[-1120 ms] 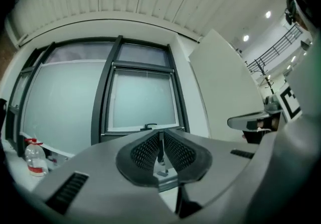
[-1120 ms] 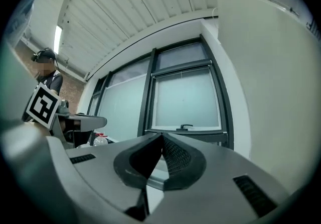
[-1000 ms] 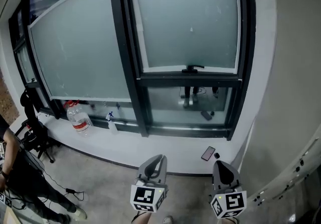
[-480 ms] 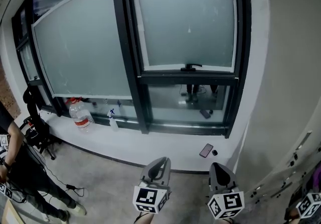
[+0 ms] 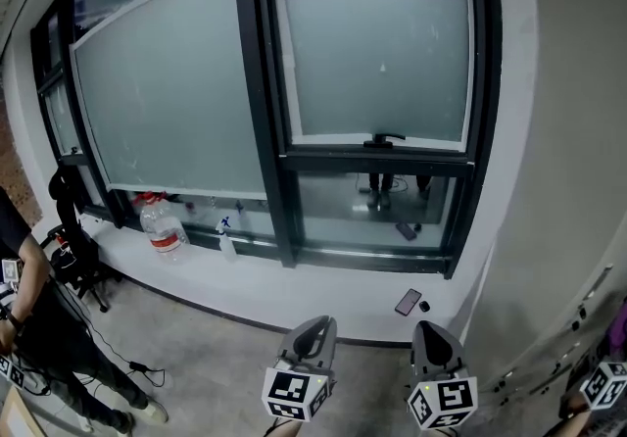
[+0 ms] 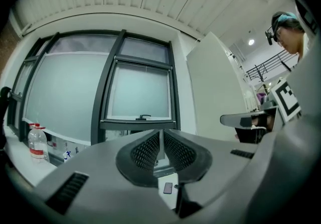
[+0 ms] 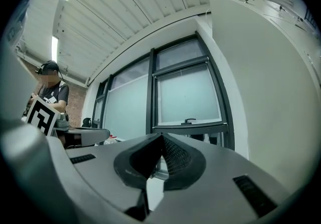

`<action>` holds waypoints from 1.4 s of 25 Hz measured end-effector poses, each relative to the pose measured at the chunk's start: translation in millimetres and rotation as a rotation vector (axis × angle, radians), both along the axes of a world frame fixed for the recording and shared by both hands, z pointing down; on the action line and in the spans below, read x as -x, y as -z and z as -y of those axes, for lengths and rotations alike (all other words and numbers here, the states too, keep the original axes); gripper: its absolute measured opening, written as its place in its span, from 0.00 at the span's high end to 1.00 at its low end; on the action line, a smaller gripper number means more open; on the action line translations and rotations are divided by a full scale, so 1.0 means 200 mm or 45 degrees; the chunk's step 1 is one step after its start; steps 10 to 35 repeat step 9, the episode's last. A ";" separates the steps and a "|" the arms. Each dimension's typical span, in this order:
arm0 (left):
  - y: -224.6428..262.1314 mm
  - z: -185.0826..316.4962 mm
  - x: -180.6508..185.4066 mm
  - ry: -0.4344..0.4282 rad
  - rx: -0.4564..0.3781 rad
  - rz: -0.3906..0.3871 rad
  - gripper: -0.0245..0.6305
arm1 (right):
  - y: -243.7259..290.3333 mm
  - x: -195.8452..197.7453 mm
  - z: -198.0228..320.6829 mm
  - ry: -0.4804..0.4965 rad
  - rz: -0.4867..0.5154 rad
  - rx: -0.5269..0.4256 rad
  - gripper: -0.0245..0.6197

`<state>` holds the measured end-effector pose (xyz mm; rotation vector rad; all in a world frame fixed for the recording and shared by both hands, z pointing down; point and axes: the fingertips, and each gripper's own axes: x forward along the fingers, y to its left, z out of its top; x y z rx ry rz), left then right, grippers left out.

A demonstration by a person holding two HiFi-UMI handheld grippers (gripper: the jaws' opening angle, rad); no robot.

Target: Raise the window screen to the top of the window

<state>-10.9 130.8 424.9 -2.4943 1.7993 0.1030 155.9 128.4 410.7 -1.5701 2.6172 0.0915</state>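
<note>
Window screen [image 5: 372, 63] job. Nearest: left gripper [image 5: 315, 327] and right gripper [image 5: 432, 332] side by side, jaws of both pressed together, pinching nothing. Just beyond the tips: sill [image 5: 245, 283], with phone [image 5: 408, 302] between the two grippers. Farther, well above both: screen drawn down over most of the pane, bottom bar with handle [image 5: 384, 141] short of the frame's foot. Probably light, thin sheet on a stiff bar. Best gripped at the handle, mid-bar, to keep it from skewing.
</note>
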 end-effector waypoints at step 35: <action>0.04 0.05 0.09 0.009 -0.025 -0.043 0.92 | 0.00 0.08 0.06 -0.002 -0.005 -0.001 0.95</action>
